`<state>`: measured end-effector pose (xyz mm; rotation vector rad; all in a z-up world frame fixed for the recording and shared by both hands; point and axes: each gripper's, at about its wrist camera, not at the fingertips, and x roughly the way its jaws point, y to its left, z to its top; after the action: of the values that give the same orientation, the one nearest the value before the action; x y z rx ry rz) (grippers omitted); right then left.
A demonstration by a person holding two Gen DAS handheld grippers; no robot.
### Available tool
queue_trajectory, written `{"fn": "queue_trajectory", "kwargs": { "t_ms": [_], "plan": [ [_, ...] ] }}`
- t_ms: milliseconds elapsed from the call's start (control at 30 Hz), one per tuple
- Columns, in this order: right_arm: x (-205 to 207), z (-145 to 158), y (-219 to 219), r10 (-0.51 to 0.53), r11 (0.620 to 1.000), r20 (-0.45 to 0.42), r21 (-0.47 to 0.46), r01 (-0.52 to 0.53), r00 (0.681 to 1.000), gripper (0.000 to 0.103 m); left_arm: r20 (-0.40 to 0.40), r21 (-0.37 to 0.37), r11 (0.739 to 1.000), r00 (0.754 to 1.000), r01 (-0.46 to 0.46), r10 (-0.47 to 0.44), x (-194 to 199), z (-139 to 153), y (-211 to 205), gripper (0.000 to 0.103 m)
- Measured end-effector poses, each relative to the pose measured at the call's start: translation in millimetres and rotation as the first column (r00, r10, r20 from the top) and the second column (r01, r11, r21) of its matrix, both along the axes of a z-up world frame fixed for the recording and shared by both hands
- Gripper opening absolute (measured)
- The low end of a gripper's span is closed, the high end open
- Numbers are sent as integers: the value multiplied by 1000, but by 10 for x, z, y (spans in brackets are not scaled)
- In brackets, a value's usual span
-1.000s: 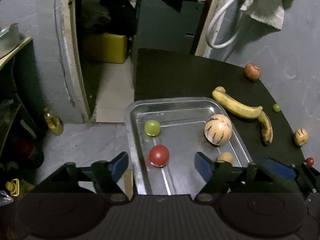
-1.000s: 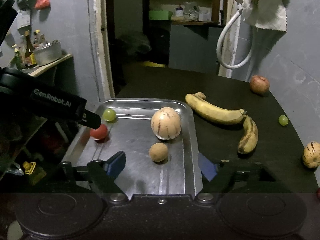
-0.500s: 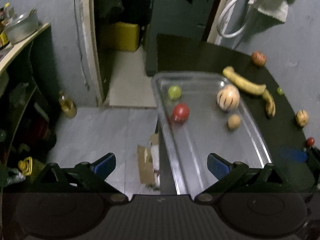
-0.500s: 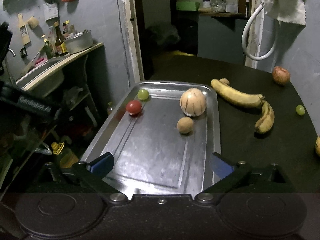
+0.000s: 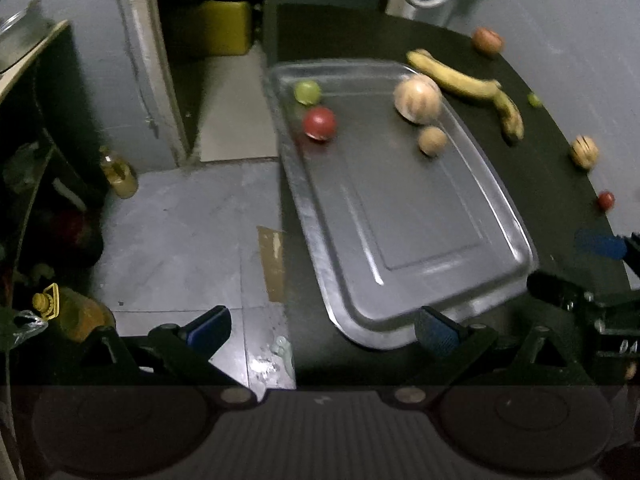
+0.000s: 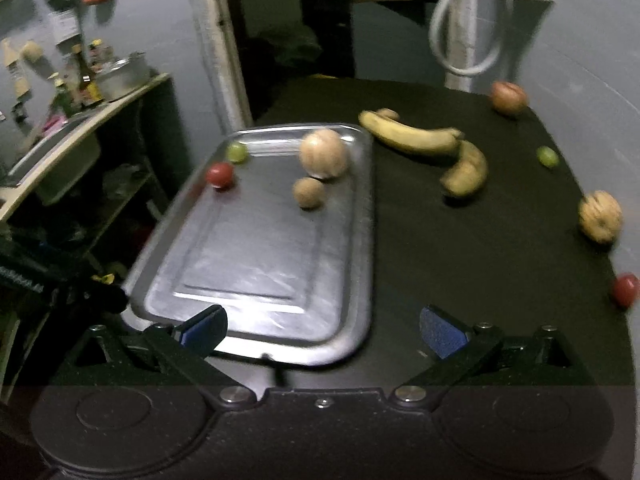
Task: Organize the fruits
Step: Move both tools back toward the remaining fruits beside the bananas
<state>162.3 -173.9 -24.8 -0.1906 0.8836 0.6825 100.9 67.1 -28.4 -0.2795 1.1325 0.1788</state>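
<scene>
A metal tray (image 5: 404,240) (image 6: 260,256) lies on a black table and holds a striped melon (image 5: 418,98) (image 6: 323,154), a small brown fruit (image 5: 432,141) (image 6: 309,193), a red fruit (image 5: 319,123) (image 6: 220,175) and a green one (image 5: 307,92) (image 6: 237,152). Two bananas (image 5: 456,78) (image 6: 412,136), an apple (image 6: 509,98), a green grape (image 6: 547,156), a striped fruit (image 6: 600,216) and a small red fruit (image 6: 626,289) lie on the table. My left gripper (image 5: 324,330) is open at the tray's near left corner. My right gripper (image 6: 322,326) is open over the tray's near edge.
To the left the table ends above a grey tiled floor (image 5: 192,232) with bottles (image 5: 118,174). A shelf (image 6: 80,120) with a pot and bottles stands at the left. A grey wall (image 6: 592,80) curves around the table's right side. A white hose (image 6: 466,28) hangs behind.
Both grippers have pulled back from the tray toward its near end, so the fruits now look farther away. Both stayed open with nothing held.
</scene>
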Motion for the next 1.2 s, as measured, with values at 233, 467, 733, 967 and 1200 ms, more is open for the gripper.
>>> {"fn": "queue_trajectory", "kwargs": {
  "t_ms": [233, 467, 733, 967, 1200],
  "plan": [
    [45, -26, -431, -194, 980, 1, -38, 194, 981, 102, -16, 3, 994, 994, 113, -113, 119, 50, -229, 101],
    [107, -69, -824, -407, 911, 30, -54, 408, 913, 102, -9, 7, 982, 982, 190, -190, 354, 116, -438, 101],
    [174, -164, -1092, -554, 832, 8, -41, 554, 832, 102, -6, 8, 960, 960, 279, -279, 568, 143, -692, 101],
    [260, -234, -1216, -620, 784, 1, -36, 619, 785, 102, 2, 3, 949, 949, 316, -316, 788, 157, -890, 101],
    [338, -291, -1270, -633, 774, 9, -15, 633, 774, 102, 16, -4, 947, 946, 322, -322, 972, 169, -1049, 101]
  ]
}}
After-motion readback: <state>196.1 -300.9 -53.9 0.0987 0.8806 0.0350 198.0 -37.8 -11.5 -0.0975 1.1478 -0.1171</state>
